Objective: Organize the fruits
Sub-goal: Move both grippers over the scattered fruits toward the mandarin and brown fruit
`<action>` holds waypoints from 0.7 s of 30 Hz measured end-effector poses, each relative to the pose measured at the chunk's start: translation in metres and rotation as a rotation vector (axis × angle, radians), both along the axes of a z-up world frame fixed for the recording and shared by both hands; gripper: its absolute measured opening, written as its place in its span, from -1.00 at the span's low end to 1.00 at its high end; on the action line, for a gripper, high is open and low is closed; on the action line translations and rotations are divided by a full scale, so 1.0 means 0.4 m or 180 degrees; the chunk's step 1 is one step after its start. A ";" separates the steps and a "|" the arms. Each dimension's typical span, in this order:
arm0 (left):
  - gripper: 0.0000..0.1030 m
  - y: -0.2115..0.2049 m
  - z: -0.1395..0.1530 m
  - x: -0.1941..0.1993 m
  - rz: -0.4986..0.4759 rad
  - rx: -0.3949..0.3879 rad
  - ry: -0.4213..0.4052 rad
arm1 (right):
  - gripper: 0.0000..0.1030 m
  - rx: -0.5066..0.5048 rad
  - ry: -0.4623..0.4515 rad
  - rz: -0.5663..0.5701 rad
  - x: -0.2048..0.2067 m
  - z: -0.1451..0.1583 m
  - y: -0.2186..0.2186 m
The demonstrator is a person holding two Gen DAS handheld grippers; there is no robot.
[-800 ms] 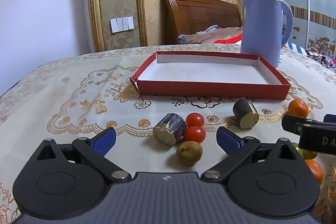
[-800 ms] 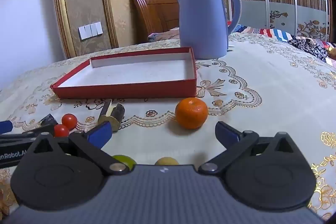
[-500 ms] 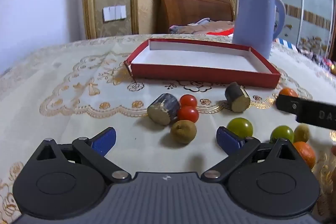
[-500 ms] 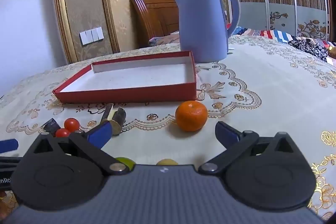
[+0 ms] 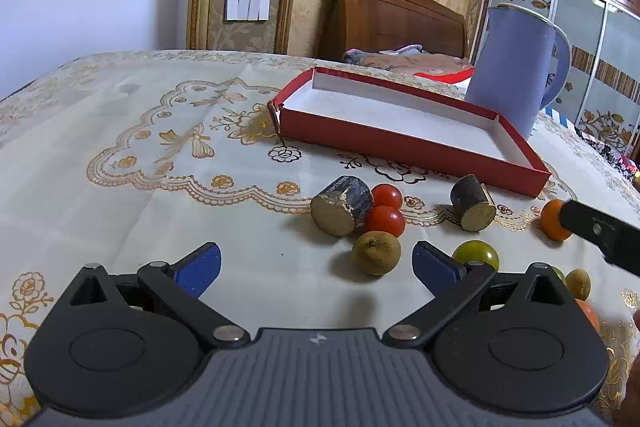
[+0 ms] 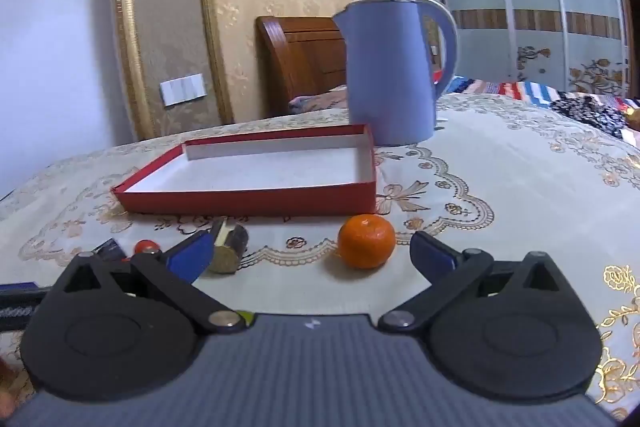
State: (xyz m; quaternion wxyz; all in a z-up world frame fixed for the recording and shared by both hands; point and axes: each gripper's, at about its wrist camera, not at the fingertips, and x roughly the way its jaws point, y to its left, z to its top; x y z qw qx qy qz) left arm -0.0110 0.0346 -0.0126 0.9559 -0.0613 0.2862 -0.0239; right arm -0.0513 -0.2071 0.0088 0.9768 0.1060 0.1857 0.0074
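Note:
An empty red box (image 5: 408,141) with a white floor lies on the tablecloth; in the right wrist view the red box (image 6: 248,201) is ahead and left. In front of it lie two dark cut stalk pieces (image 5: 342,211) (image 5: 472,209), two red tomatoes (image 5: 385,215), a brown kiwi-like fruit (image 5: 377,253), a green fruit (image 5: 476,253) and an orange mandarin (image 6: 366,241). My left gripper (image 5: 316,265) stands open just short of the brown fruit, nothing between its fingers. My right gripper (image 6: 310,253) is open too, the mandarin just beyond its tips.
A blue kettle (image 6: 394,71) stands behind the box's right end. More small fruits (image 5: 578,283) lie at the right edge of the left wrist view, partly hidden. A wooden headboard (image 5: 394,19) and a bed lie beyond the table.
The left gripper has swung leftward, so the box and fruits sit further right in its view. The right gripper has moved forward; the mandarin and kettle look closer.

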 end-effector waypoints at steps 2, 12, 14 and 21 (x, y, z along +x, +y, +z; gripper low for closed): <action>0.99 0.003 -0.002 0.002 0.0004 -0.0015 0.0011 | 1.00 0.0129 -0.0012 0.0086 -0.017 -0.005 -0.017; 0.99 0.014 -0.006 -0.003 -0.0050 -0.0169 -0.0005 | 1.00 0.0247 0.0163 0.0415 -0.067 -0.015 -0.079; 0.99 0.011 -0.007 -0.002 -0.0044 -0.0151 0.0016 | 1.00 0.0195 0.0081 0.0399 -0.084 -0.014 -0.080; 0.99 0.008 -0.005 -0.002 -0.0015 -0.0116 0.0033 | 1.00 0.0083 0.0158 0.0418 -0.080 -0.017 -0.069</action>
